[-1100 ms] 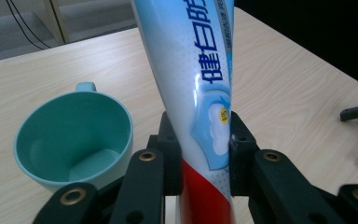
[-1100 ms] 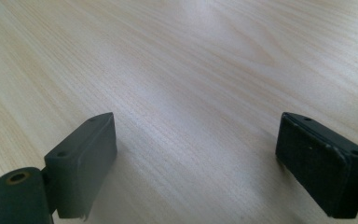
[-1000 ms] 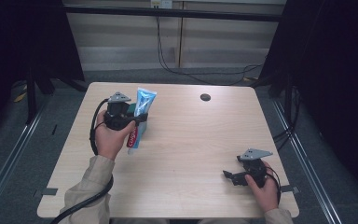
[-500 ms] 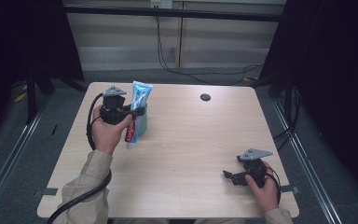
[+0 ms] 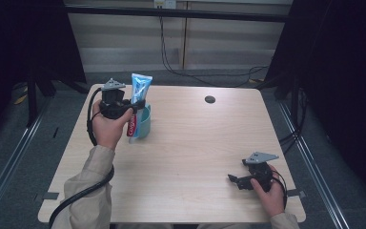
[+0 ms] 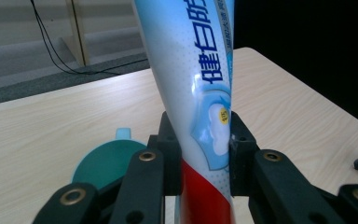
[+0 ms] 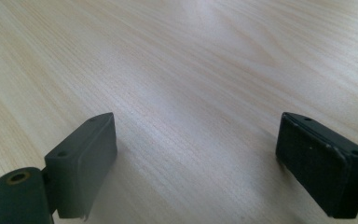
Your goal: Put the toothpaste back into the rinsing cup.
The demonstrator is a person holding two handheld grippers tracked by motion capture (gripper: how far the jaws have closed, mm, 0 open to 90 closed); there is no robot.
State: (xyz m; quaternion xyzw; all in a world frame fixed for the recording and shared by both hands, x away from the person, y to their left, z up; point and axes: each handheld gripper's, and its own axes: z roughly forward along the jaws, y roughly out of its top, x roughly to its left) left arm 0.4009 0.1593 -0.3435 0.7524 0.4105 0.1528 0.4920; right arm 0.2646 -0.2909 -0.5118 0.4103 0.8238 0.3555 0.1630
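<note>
Near the table's (image 5: 190,157) far left corner, the left gripper (image 5: 132,106) clasps an upright blue-white-red toothpaste tube (image 5: 137,98) over a teal cup (image 5: 144,125); the right gripper (image 5: 238,180) rests spread wide near the front right corner.

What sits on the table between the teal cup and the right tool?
Nothing: in the high view the stretch of table from the teal cup to the right tool is bare wood.
</note>
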